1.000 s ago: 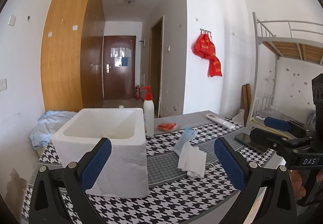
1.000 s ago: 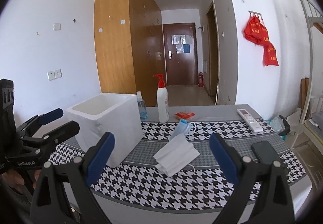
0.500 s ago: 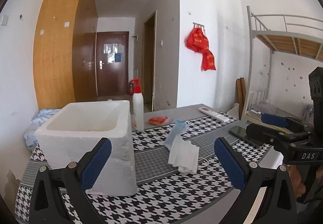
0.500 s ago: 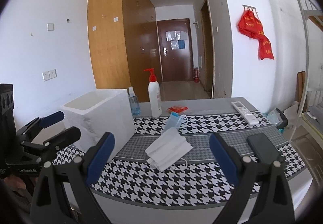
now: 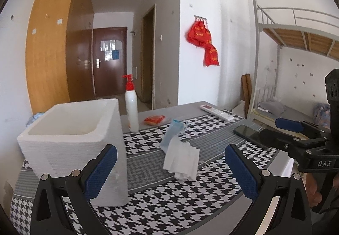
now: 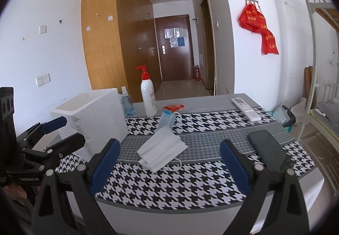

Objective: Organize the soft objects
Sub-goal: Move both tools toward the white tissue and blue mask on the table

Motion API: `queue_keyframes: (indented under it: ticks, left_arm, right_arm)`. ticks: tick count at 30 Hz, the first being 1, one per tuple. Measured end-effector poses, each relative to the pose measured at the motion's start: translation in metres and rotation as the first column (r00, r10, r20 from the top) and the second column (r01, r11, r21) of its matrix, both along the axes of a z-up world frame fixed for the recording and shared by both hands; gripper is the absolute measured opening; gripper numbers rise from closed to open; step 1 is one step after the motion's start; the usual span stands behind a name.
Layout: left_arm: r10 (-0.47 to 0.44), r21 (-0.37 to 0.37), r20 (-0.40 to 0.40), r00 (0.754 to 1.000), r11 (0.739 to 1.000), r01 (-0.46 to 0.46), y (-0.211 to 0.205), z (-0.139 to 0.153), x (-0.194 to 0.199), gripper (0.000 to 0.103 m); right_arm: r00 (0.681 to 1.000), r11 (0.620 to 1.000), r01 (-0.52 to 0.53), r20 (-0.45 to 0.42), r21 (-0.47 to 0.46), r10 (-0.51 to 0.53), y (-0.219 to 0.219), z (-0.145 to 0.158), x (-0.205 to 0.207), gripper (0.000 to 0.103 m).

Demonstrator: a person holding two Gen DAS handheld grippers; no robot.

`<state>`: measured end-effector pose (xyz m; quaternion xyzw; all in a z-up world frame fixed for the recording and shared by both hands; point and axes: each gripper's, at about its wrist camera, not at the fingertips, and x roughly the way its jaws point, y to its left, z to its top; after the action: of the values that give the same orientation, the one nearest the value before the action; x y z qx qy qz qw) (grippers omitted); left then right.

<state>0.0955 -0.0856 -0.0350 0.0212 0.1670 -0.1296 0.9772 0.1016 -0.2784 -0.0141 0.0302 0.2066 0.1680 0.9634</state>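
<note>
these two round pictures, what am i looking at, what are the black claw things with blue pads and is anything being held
Each picture comes from a fisheye camera mounted on a hand-held gripper, a two-finger clamp that a person carries, one in each hand. No robot arm is involved.

The left-hand camera looks out past the left gripper; the right gripper fills the bottom of its own view. Each also shows at the edge of the other's picture.

On the checked tablecloth lie a white face mask with a blue face mask just behind it, partly overlapping. A white foam box stands to the left, with a pump bottle, a phone and a remote also there.

Both grippers are open and hold nothing.
</note>
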Motion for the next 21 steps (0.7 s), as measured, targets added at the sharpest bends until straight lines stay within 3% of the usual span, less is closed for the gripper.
queue_keyframes:
  ticks: [21]
  left_arm:
    - [-0.014, 0.046, -0.091, 0.996, 0.999, 0.018, -0.031, -0.014, 0.031, 0.102]
  right_arm:
    - [0.998, 1.000, 0.020, -0.056, 0.011, -0.019, -0.025, -0.016, 0.027, 0.097]
